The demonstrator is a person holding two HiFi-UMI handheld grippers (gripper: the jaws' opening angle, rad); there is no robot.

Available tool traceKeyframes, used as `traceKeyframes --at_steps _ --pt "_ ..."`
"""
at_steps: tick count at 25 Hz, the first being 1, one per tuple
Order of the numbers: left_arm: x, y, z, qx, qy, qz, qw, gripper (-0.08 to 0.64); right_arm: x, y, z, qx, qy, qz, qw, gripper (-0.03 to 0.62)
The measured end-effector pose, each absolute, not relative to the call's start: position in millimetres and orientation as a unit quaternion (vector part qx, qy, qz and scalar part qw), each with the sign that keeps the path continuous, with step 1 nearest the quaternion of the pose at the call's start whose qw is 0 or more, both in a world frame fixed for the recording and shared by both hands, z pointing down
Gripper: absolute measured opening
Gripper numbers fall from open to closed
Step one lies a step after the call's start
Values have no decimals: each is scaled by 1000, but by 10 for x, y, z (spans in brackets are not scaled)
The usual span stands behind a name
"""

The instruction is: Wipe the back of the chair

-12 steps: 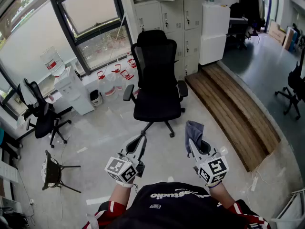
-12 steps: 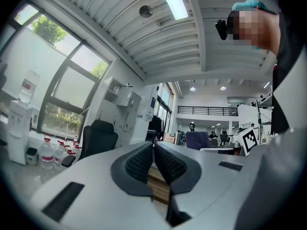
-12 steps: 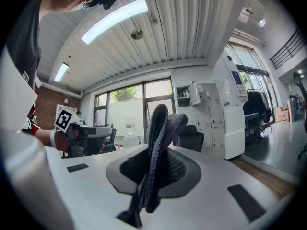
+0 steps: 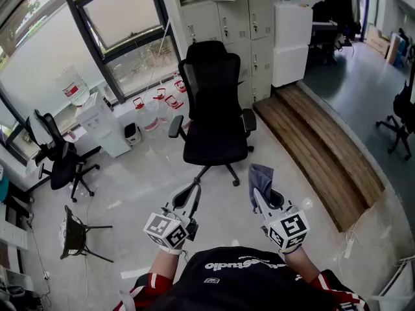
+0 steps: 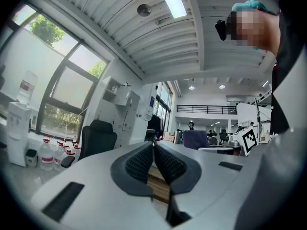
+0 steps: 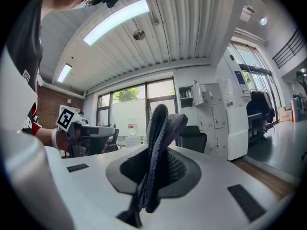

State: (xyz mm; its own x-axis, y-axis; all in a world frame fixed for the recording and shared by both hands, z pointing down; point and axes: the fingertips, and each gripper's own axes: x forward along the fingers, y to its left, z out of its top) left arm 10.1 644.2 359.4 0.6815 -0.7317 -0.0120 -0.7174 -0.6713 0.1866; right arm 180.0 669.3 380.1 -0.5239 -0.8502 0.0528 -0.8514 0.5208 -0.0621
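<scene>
I hold both grippers low in front of my chest, forearms drawn in close, red-cuffed wrists just showing at the bottom edge of the head view. My left gripper (image 4: 193,190) points forward and a little to the right, toward the chair's base. Its jaws are pressed together with nothing between them, the ribbed pads (image 5: 144,161) meeting at the tips. My right gripper (image 4: 257,194) sits level with it, well apart from it, and angles slightly left. It is clamped on a grey-blue cloth (image 4: 260,177), which stands up out of the jaws in a folded bunch (in the right gripper view it curls over at the top (image 6: 162,128)).

The black office chair (image 4: 214,109) stands on the pale floor ahead of me, facing me, so I see the front of its mesh backrest (image 4: 211,76) and not the back. Neither gripper touches it. Behind it are the window wall and white lockers (image 4: 253,18); a wooden step (image 4: 318,148) runs along to its right.
</scene>
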Motion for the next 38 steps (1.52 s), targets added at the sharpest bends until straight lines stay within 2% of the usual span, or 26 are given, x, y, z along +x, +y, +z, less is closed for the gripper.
traceKeyframes --at_steps 23,31,38 --pt "-73 6328 3622 899 -428 -21 94 31 1577 6470 3889 442 -893 83 -3 67" --pt "-147 5658 3802 899 -422 -24 110 31 1464 5864 4061 444 -890 99 17 67" --pt "-446 4642 3794 900 -424 -18 101 31 1262 4824 4032 450 -888 88 41 67"
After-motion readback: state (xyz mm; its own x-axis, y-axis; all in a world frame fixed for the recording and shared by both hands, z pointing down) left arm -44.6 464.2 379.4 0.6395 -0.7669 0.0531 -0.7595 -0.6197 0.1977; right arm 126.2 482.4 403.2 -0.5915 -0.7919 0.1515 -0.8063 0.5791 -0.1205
